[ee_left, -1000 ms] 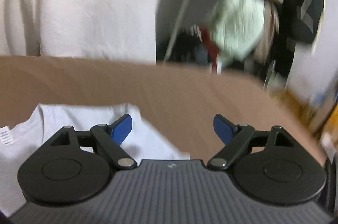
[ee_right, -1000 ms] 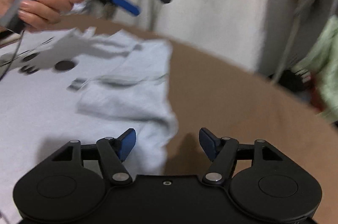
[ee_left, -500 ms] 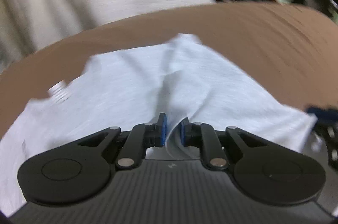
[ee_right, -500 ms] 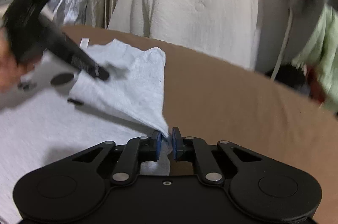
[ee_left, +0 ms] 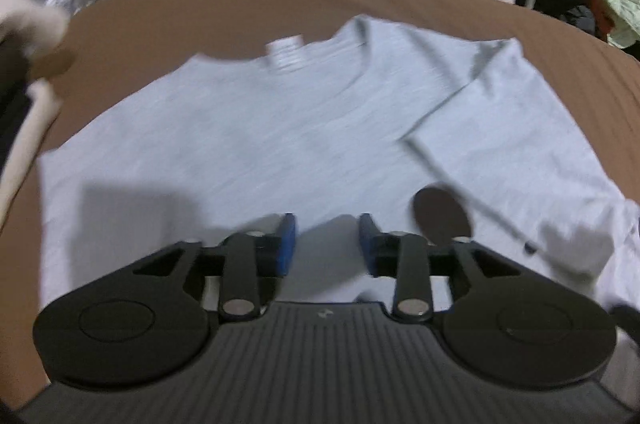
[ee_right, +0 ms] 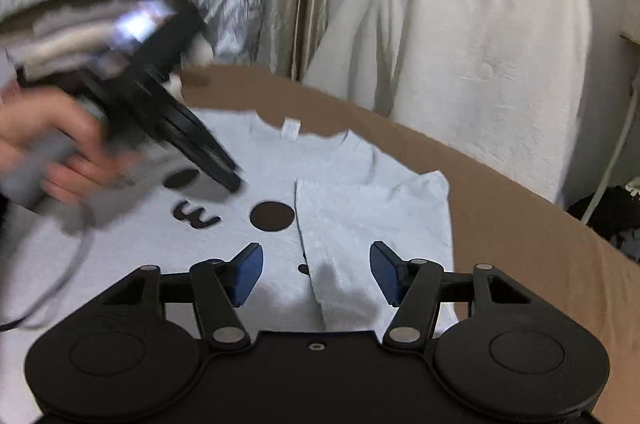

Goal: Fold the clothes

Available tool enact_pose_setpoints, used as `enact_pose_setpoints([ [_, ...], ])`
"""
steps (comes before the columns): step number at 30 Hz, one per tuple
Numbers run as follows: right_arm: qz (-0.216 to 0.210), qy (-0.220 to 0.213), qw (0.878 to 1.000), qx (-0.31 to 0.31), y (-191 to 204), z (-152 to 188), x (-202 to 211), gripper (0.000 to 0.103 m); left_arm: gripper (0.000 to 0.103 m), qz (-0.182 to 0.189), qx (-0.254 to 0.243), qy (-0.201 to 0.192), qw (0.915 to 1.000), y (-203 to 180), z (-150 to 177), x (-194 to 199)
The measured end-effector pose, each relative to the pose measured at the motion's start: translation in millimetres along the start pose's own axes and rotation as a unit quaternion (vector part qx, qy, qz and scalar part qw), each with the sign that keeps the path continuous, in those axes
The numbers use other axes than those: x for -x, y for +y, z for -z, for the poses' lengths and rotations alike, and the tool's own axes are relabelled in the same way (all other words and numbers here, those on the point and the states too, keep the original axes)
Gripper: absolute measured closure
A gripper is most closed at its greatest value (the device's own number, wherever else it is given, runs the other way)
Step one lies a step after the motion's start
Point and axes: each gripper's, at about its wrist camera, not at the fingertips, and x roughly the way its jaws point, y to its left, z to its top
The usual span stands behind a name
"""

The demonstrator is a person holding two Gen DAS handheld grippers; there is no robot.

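Both tongs, left (ee_left: 327, 240) and right (ee_right: 316, 274), just let go and sit open over the shirt (ee_right: 360, 220) on the brown table (ee_right: 520, 224), right side now folded in, left side's next probably.

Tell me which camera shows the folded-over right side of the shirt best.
The right wrist view: the folded flap lies sharp and whole above the open right gripper, straight edge visible. The left wrist view shows it blurred, off to the right beyond the open left gripper.

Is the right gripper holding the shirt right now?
No. The right gripper is open, its blue fingers spread apart above the folded-over side of the grey T-shirt, with no cloth between them.
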Motion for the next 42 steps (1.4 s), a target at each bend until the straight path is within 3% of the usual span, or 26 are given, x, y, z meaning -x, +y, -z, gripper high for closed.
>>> enact_pose_setpoints([
  [3, -0.013, 0.064, 0.995, -0.073, -4.8, 8.4, -39.7, 0.040, 0.055, -0.011, 0.010, 0.022, 0.9996, 24.9, 20.3, 18.3],
  [5, -0.020, 0.093, 0.988, -0.125, -1.4, 20.7, -43.9, 0.039, 0.050, -0.012, 0.017, 0.040, 0.9990, 40.0, 38.5, 29.7],
  [7, -0.024, 0.079, 0.985, -0.148, 7.4, 26.3, -30.7, 0.039, 0.048, -0.012, 0.025, 0.058, 0.9979, 55.1, 58.0, 40.9],
  [11, -0.082, 0.085, 0.978, -0.173, 25.1, 35.5, -2.1, 0.038, 0.044, -0.028, 0.033, 0.081, 0.9958, 85.9, 107.8, 65.4],
  [14, -0.087, 0.092, 0.974, -0.188, 31.6, 48.2, 24.7, 0.038, 0.035, -0.048, 0.041, 0.095, 0.9935, 108.8, 147.8, 81.0],
  [17, -0.088, 0.099, 0.970, -0.204, 36.9, 61.7, 51.5, 0.037, 0.034, -0.033, 0.066, 0.127, 0.9891, 123.5, 172.5, 95.4],
  [18, -0.083, 0.107, 0.970, -0.203, 37.6, 67.0, 59.8, 0.037, 0.033, -0.018, 0.068, 0.130, 0.9890, 125.4, 177.6, 102.2],
  [21, -0.054, 0.135, 0.973, -0.179, 36.6, 84.8, 86.4, 0.037, 0.015, 0.012, 0.039, 0.123, 0.9915, 118.2, 195.1, 121.1],
  [25, 0.020, 0.104, 0.980, -0.171, 31.7, 114.0, 143.2, 0.037, 0.015, 0.037, -0.012, 0.152, 0.9876, 98.0, 223.2, 128.2],
  [27, 0.048, 0.082, 0.974, -0.207, 26.0, 139.2, 167.8, 0.037, 0.015, 0.056, -0.040, 0.151, 0.9862, 91.3, 234.3, 136.7],
  [30, 0.073, 0.108, 0.959, -0.252, 18.7, 181.0, 194.0, 0.037, 0.007, 0.051, -0.061, 0.141, 0.9867, 94.4, 253.7, 148.6],
  [34, 0.093, 0.120, 0.955, -0.256, 24.8, 203.2, 224.8, 0.037, 0.004, 0.039, -0.006, 0.154, 0.9873, 120.5, 275.3, 152.1],
  [39, 0.109, 0.161, 0.954, -0.230, 27.3, 209.1, 236.5, 0.035, 0.003, 0.032, 0.061, 0.150, 0.9863, 145.1, 269.6, 150.7],
  [42, 0.081, 0.168, 0.947, -0.263, 19.4, 215.4, 240.3, 0.031, 0.003, 0.022, 0.083, 0.147, 0.9854, 152.3, 264.2, 148.5],
])
